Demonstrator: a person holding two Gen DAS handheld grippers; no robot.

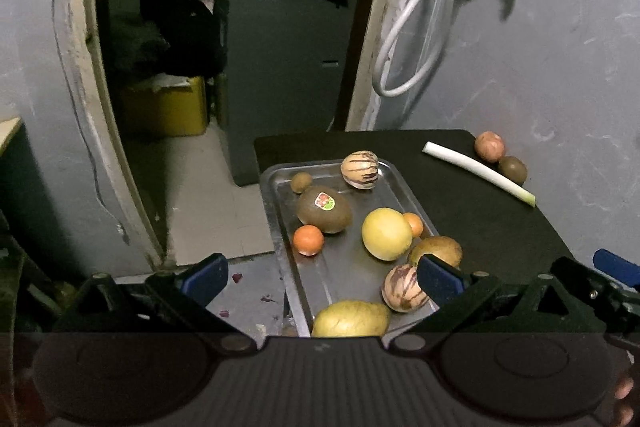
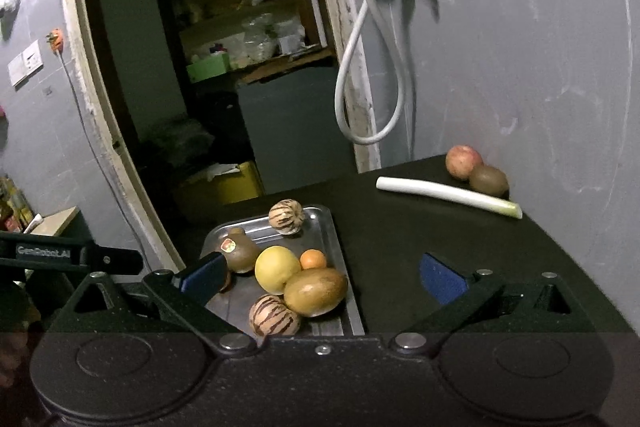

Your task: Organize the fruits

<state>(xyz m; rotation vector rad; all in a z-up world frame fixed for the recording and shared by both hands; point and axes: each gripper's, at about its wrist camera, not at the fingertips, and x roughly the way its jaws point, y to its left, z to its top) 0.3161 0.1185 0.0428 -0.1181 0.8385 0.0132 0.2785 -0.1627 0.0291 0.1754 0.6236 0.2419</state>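
Note:
A metal tray (image 1: 280, 179) (image 2: 340, 259) on the black table holds several fruits: a stickered kiwi (image 1: 324, 209) (image 2: 236, 253), a yellow citrus (image 1: 386, 234) (image 2: 276, 269), small oranges (image 1: 308, 240), striped melons (image 1: 360, 169) (image 2: 285, 217), a mango (image 2: 316, 291) and a yellow pear (image 1: 350, 319). A reddish apple (image 1: 489, 146) (image 2: 463, 161) and a loose kiwi (image 1: 513, 169) (image 2: 489, 180) lie at the table's far right by the wall. My left gripper (image 1: 320, 281) hovers open over the tray's near end. My right gripper (image 2: 324, 277) is open above the tray's right rim, holding nothing.
A white leek stalk (image 1: 478, 173) (image 2: 448, 195) lies in front of the apple and loose kiwi. The grey wall (image 2: 540, 67) bounds the table on the right, with a hanging hose (image 2: 360, 87). A doorway (image 1: 180, 67) opens left of the table's edge.

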